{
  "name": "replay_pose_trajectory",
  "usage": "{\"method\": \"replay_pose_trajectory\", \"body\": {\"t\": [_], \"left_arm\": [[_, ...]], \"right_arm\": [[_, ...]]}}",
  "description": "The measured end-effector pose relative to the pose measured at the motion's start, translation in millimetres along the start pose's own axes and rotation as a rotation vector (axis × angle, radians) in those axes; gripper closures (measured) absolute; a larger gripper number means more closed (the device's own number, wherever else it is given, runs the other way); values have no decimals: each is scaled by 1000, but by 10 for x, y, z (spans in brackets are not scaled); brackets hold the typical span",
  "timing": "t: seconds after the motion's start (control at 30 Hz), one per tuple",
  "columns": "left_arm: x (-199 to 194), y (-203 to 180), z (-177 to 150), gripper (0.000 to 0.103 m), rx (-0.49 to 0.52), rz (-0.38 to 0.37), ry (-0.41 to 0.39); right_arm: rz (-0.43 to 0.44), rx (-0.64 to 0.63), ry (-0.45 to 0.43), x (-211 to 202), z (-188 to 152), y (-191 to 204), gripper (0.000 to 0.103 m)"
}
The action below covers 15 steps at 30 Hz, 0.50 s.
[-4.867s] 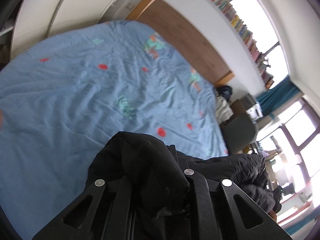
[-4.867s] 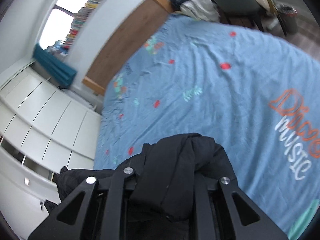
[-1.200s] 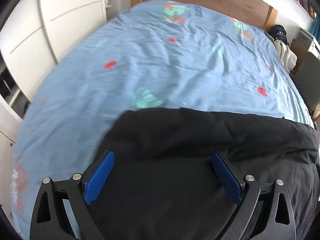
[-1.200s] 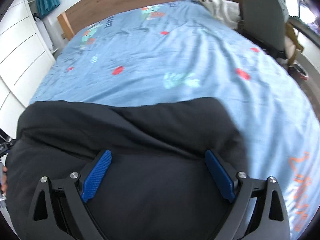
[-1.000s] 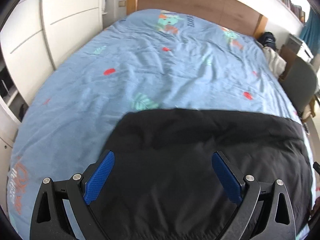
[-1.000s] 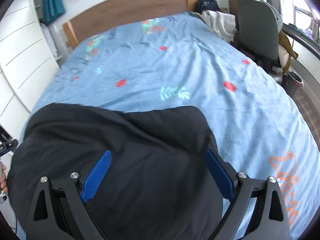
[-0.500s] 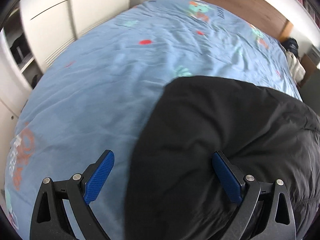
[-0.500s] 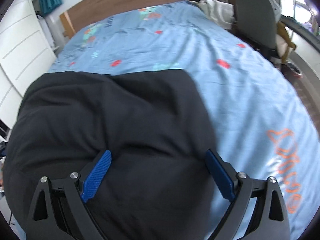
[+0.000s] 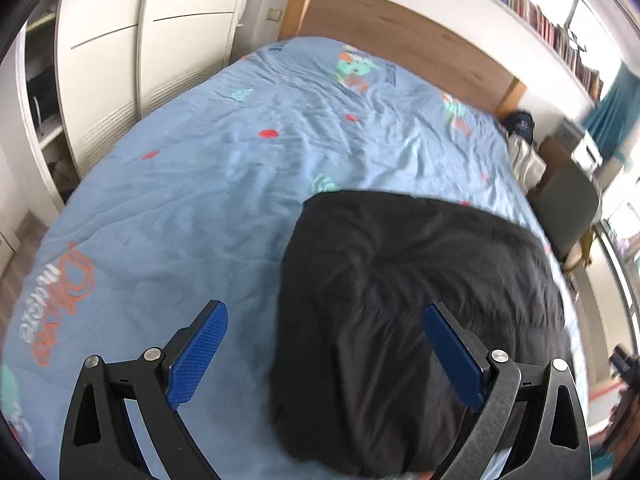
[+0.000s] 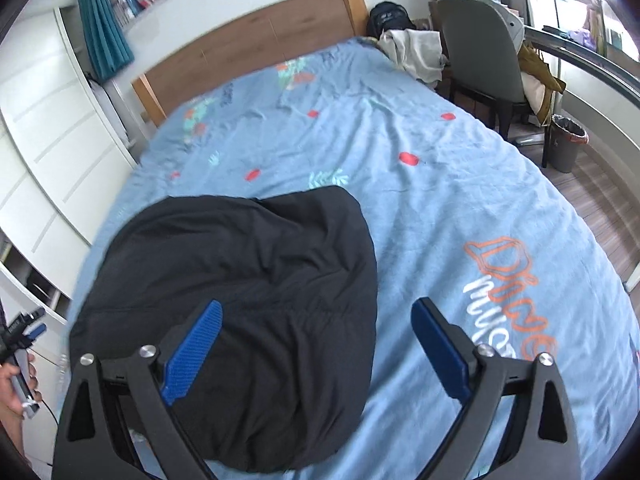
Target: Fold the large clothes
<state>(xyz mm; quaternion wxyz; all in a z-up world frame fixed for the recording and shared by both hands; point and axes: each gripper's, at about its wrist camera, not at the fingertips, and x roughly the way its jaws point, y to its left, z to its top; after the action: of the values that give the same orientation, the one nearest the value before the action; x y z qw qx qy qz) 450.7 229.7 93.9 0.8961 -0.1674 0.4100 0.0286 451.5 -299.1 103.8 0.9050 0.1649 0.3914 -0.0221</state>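
Observation:
A large black padded garment (image 9: 416,308) lies folded in a rounded block on the blue bedspread (image 9: 200,200), near the bed's foot. It also shows in the right wrist view (image 10: 240,300). My left gripper (image 9: 324,316) is open and empty, held above the garment's left edge. My right gripper (image 10: 316,314) is open and empty, held above the garment's right edge. Neither gripper touches the cloth.
A wooden headboard (image 10: 256,44) stands at the far end. White wardrobes (image 9: 132,64) line the left side. A grey chair (image 10: 480,56), a bin (image 10: 566,148) and piled clothes (image 10: 412,56) stand on the right. A bookshelf (image 9: 520,4) runs along the wall.
Both grippers, earlier shut on bunched black cloth, have opened and let it down on the bed. In the last second both pulled apart sideways and rose, each toward one edge of the garment.

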Motion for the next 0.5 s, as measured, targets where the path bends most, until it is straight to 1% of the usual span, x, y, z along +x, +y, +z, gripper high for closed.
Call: {"method": "replay_pose_trajectory", "body": {"t": [0.03, 0.1, 0.17, 0.2, 0.23, 0.33, 0.5], "left_arm": [[-54, 33, -33, 5, 4, 17, 5], [-147, 125, -119, 1, -11, 25, 9], [-210, 265, -195, 1, -44, 41, 3], [-227, 358, -235, 1, -73, 33, 7], [-217, 422, -257, 1, -89, 22, 11], [-162, 608, -361, 1, -142, -46, 28], [131, 716, -523, 1, -192, -148, 79]], "right_arm": [[4, 3, -13, -102, -36, -11, 1], [12, 10, -23, -215, -95, -42, 1], [30, 24, -17, -309, -152, -91, 0], [34, 31, -16, -337, -180, -110, 0], [45, 47, -12, -365, -216, -149, 0], [76, 89, 4, -364, -306, -240, 0], [122, 141, 70, -94, -472, -359, 0]]}}
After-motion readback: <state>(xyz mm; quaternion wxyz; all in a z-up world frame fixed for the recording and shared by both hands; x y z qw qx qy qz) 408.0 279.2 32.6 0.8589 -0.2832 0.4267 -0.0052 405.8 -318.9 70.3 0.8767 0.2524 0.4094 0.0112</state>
